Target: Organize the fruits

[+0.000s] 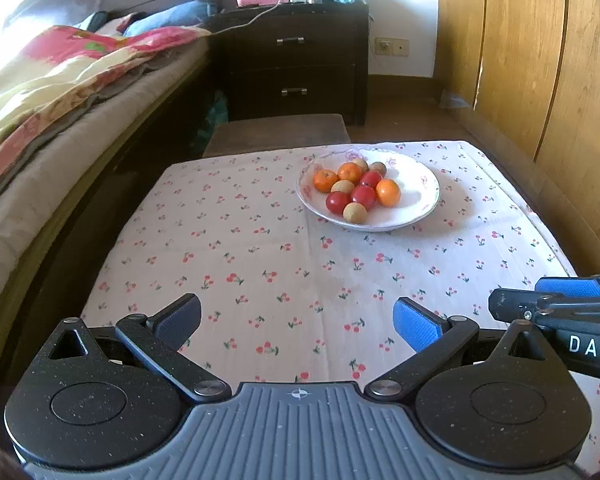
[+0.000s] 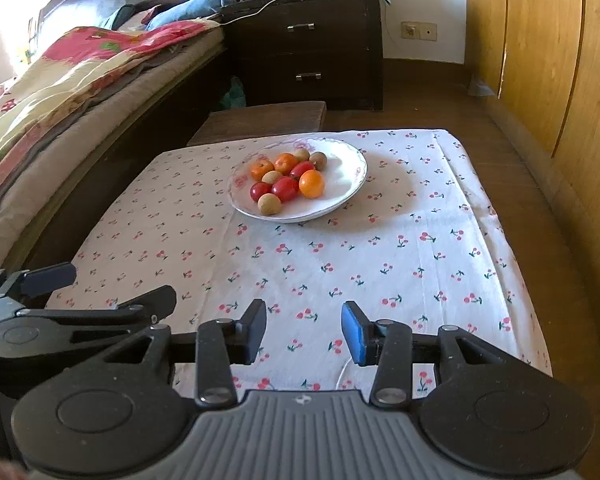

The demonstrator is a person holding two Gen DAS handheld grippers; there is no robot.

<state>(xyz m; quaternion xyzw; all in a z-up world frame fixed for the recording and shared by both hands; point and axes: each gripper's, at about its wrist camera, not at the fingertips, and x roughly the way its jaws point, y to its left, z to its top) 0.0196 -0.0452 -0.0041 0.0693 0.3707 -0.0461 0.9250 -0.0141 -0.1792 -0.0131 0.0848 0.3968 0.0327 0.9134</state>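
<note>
Both grippers empty over the near edge of the surface.
The left gripper [image 1: 298, 322] stood wide, the right gripper [image 2: 304, 330] narrower, both over the cherry-print cloth surface [image 2: 380, 264]; near its far edge, a white floral-rimmed plate [image 2: 348, 178] held round orange, red and tan fruits [image 2: 286, 180].

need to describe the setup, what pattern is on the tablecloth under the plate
White tablecloth printed with small red cherries on green stems; clearest in the right wrist view.

Two wrist views side by side, angled down, both facing the far plate [image 1: 424, 184] [image 2: 352, 168] and nightstand [image 1: 292, 64] [image 2: 312, 48]
</note>
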